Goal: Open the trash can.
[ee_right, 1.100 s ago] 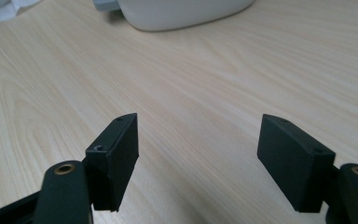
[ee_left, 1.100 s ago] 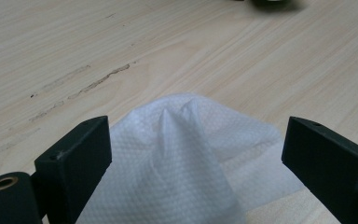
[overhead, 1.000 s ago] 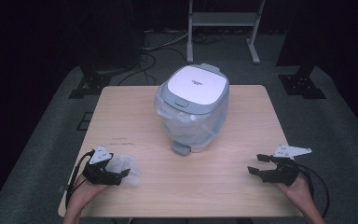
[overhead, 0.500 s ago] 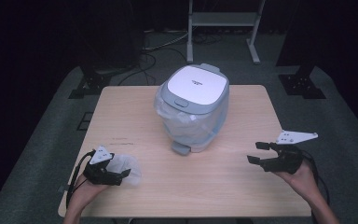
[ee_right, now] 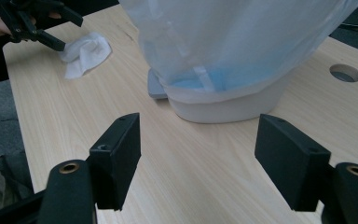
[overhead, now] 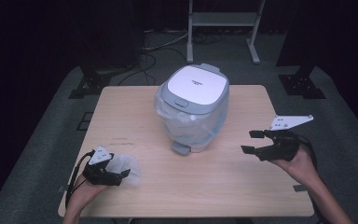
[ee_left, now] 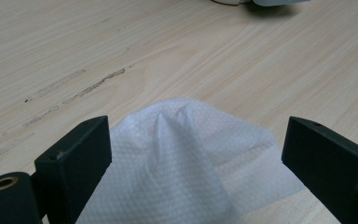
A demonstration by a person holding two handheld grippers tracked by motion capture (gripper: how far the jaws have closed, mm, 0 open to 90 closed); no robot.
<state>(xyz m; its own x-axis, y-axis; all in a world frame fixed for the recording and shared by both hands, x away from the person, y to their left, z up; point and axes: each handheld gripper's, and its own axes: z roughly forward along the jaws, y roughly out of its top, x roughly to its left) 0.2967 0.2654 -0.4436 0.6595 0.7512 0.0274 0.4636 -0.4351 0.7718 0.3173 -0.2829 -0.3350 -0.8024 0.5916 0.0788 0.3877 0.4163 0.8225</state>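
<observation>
A small pedal bin [overhead: 193,107] with a white and grey lid and a clear plastic liner stands mid-table, lid down. A crumpled white tissue [overhead: 126,165] lies on the table near the front left. My left gripper [overhead: 119,176] is open, its jaws on either side of the tissue [ee_left: 182,163] without clamping it. My right gripper [overhead: 249,141] is open and empty at the right, pointing at the bin. In the right gripper view, the bin's base [ee_right: 233,102] and foot pedal [ee_right: 156,86] lie ahead of the open right gripper [ee_right: 200,149]. The tissue [ee_right: 86,53] and left gripper [ee_right: 67,32] lie farther off.
The wooden table [overhead: 135,112] has a round cable hole [ee_right: 345,72] beyond the bin. Behind the table a metal rack [overhead: 223,18] and cables [overhead: 163,44] sit on dark carpet. Bare tabletop stretches between the two grippers.
My right gripper has lifted and moved forward from the front right edge toward the bin, still open. The left gripper and tissue have stayed put.
</observation>
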